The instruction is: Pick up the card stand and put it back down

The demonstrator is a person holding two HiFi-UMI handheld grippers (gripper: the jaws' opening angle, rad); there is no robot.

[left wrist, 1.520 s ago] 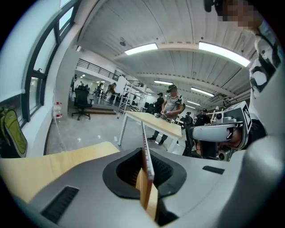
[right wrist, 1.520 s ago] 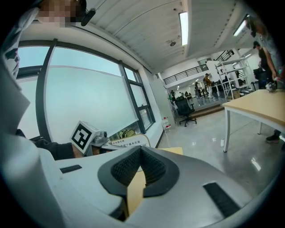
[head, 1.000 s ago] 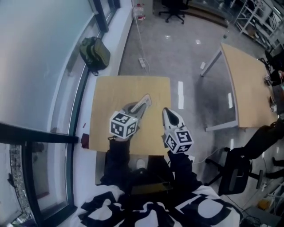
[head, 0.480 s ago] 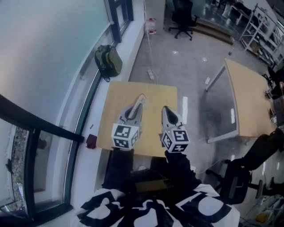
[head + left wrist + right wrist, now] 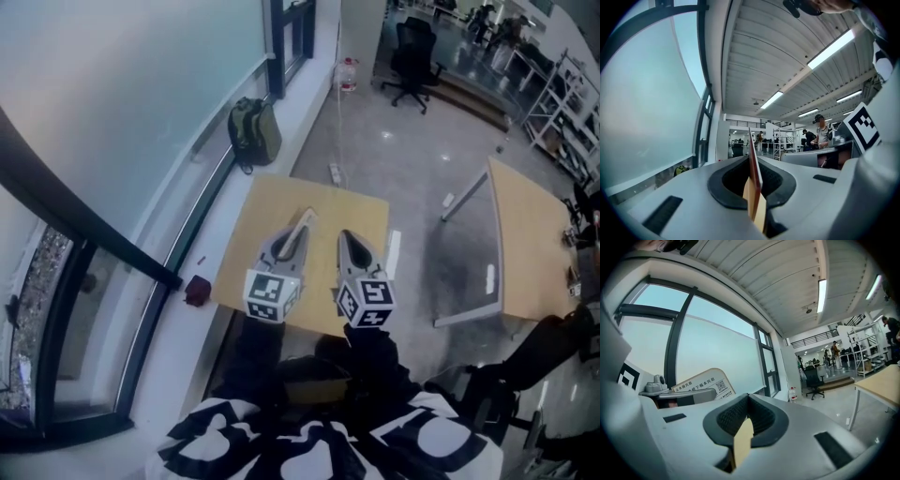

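Wooden table [image 5: 239, 253] beside window [image 5: 122, 94]; left claw [image 5: 292, 239] pinches card stand [image 5: 701, 383], right claw [image 5: 345, 239] closed.

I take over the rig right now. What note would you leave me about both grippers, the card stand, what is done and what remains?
Left gripper: shut on the card stand, holding it in the air over the table.
Right gripper: shut, nothing in it, beside the left one and apart from the stand.
Done: the stand is picked up.
Left: lower it onto the table, open the left gripper, draw back.
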